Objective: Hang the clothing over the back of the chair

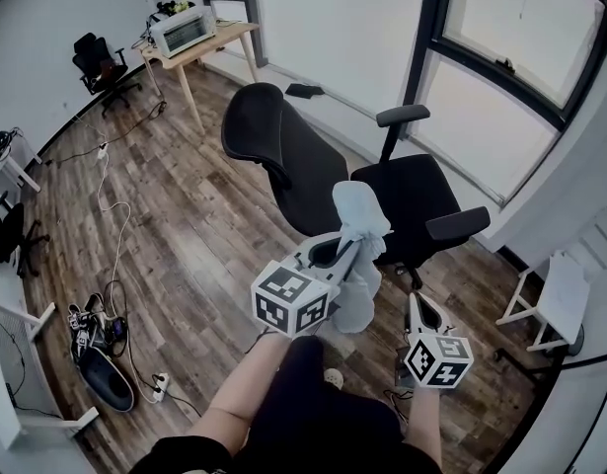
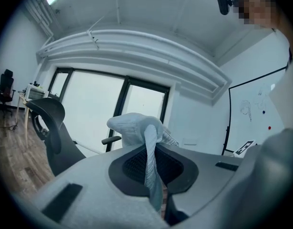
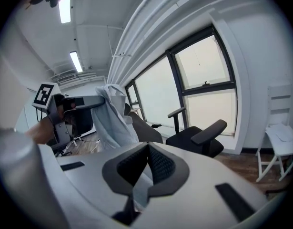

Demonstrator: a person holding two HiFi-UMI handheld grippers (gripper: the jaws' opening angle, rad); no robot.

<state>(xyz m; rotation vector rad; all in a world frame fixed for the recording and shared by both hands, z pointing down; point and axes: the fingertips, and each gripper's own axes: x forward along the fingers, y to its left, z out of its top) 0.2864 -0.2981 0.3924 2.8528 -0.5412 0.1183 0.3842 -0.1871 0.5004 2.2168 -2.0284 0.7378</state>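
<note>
One wide stretch of wood floor (image 1: 185, 215) lies open on the near side of the black chair (image 1: 293, 166), so there is plenty of room to step in and swing the arms. The chair stands with its tall back turned towards the person and its seat towards the window (image 1: 500, 77).

The clothing (image 1: 362, 215) is off the chair, held up in the air just in front of the back and near the seat. It is a pale blue, thin, limp piece that bunches into a knot at the top and hangs in loose folds below. It looks light and soft, likely to slide off smooth plastic unless it drapes evenly on both sides. Taking it by two spread points along one edge would open it out best.

The left gripper (image 2: 150, 149) is pinched tight on a twisted fold, with the bunch poking out above its jaws. The right gripper (image 3: 147, 149), lower and to the side, has its jaws together, and a pale strip shows in the gap between them, so it seems to hold a lower part of the same piece.

The curved headrest (image 1: 254, 117) is the edge to clear. The two armrests (image 1: 402, 117) stick out on the far side and could snag a trailing hem.
</note>
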